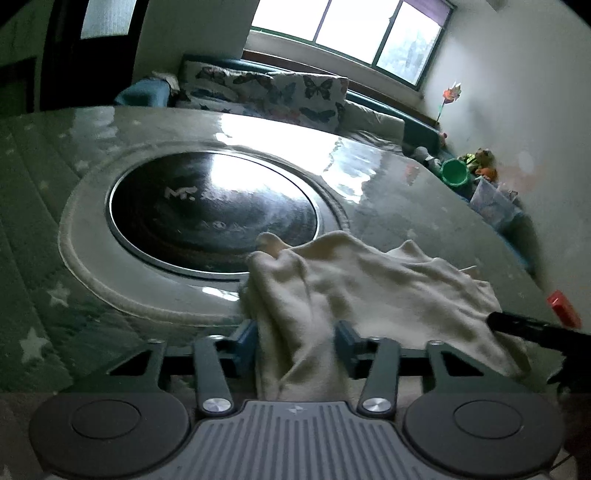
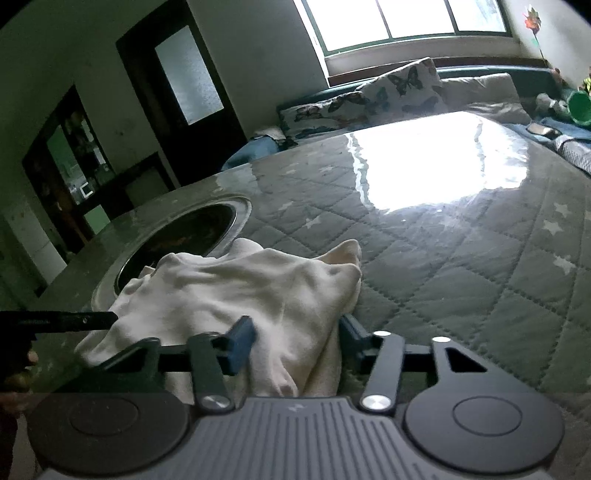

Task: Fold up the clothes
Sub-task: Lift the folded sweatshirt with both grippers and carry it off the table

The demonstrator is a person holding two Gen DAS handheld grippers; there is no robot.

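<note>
The counter wore a grey quilted cover with pale stars under a glossy clear sheet, and the window glare lay bright across it. Nearest the left camera, the left tongs stood narrowly parted with a bunched fold of the cream garment pinched between the blue pads. In the right view the right tongs gripped another gathered fold of the same garment between their pads. The cloth rose from both grips and spread crumpled over the counter, its far edge lapping the rim of a round black hob sunk into the surface. In the right view, only part of that hob showed, behind the cloth. At the right edge of the left view, a dark bar of the other tool reached in beside the cloth, and a small red block lay just beyond it on the counter.

Past the counter stood a sofa with butterfly-print cushions and a plain pale cushion. A green bucket and some soft toys sat in the corner by the wall, with a paper pinwheel above them. A wide window filled the far wall, and a dark door with a frosted pane stood to the left.
</note>
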